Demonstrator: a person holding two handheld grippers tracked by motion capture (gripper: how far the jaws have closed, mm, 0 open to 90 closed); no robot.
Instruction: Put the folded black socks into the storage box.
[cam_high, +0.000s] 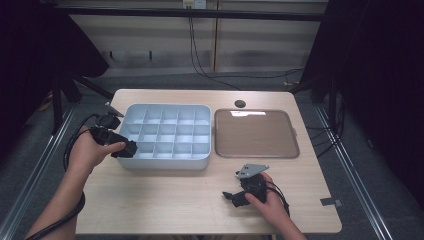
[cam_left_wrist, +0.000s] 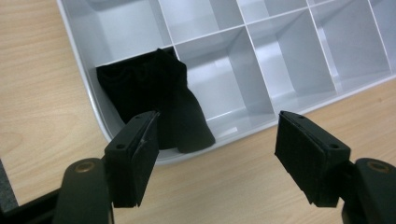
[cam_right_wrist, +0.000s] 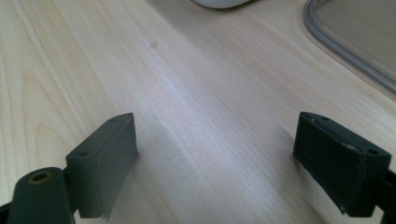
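Hovering my left gripper (cam_left_wrist: 215, 154) with jaws spread and empty, I judge the black cloth (cam_left_wrist: 154, 100) deposited in the corner compartment of the grey divided tray (cam_left_wrist: 224, 32). My right gripper (cam_right_wrist: 215, 163) rests released over the table (cam_right_wrist: 187, 70); next I withdraw the left clear of the rim.
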